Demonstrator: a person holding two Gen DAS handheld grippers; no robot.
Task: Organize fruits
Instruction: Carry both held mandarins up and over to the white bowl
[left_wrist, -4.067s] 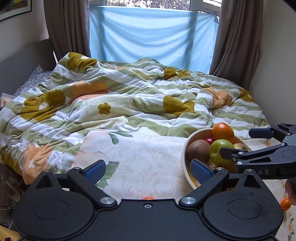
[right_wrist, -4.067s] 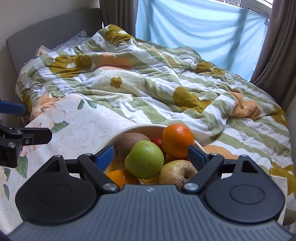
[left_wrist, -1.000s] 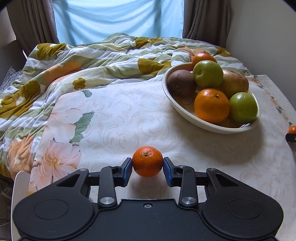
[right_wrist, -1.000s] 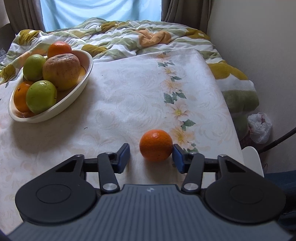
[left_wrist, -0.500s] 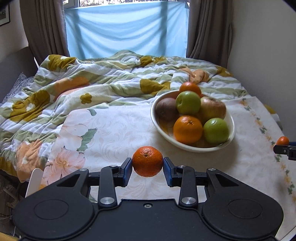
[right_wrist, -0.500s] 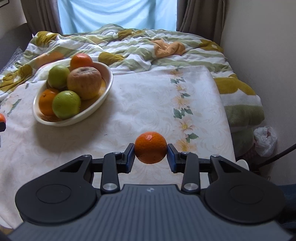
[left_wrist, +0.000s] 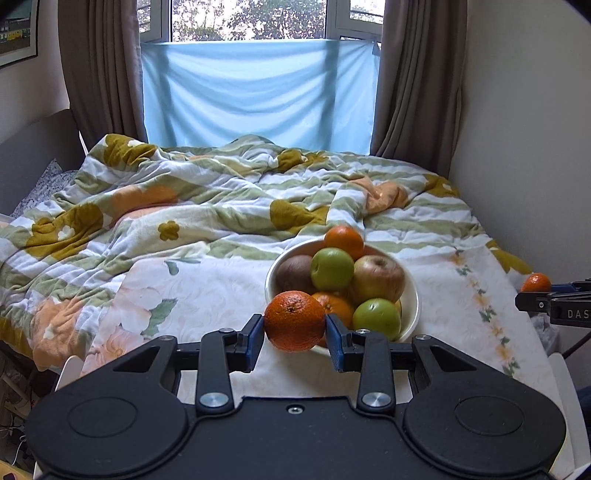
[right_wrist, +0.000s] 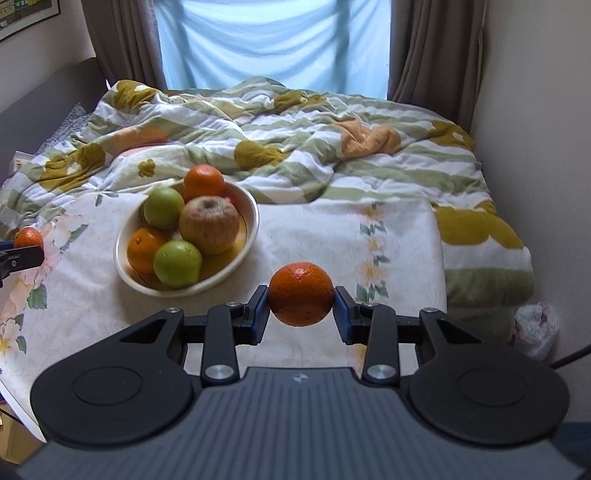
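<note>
My left gripper (left_wrist: 295, 325) is shut on an orange mandarin (left_wrist: 294, 320), held in the air just in front of the white fruit bowl (left_wrist: 413, 300). The bowl holds green apples, a brownish apple (left_wrist: 378, 277), a kiwi and oranges. In the right wrist view my right gripper (right_wrist: 300, 306) is shut on a second mandarin (right_wrist: 300, 294), lifted above the floral cloth to the right of the bowl (right_wrist: 248, 236). Each gripper shows at the edge of the other's view, with its fruit: the right gripper (left_wrist: 543, 291), the left gripper (right_wrist: 22, 246).
The bowl stands on a floral tablecloth (left_wrist: 207, 295) over a small table. Behind it lies a bed with a rumpled green-striped quilt (left_wrist: 207, 206). A wall (right_wrist: 535, 110) runs close on the right, with a plastic bag (right_wrist: 535, 330) on the floor below it.
Both grippers have risen with their mandarins off the cloth. A second ago the right gripper's pads stood a little apart from its mandarin; now they press on it.
</note>
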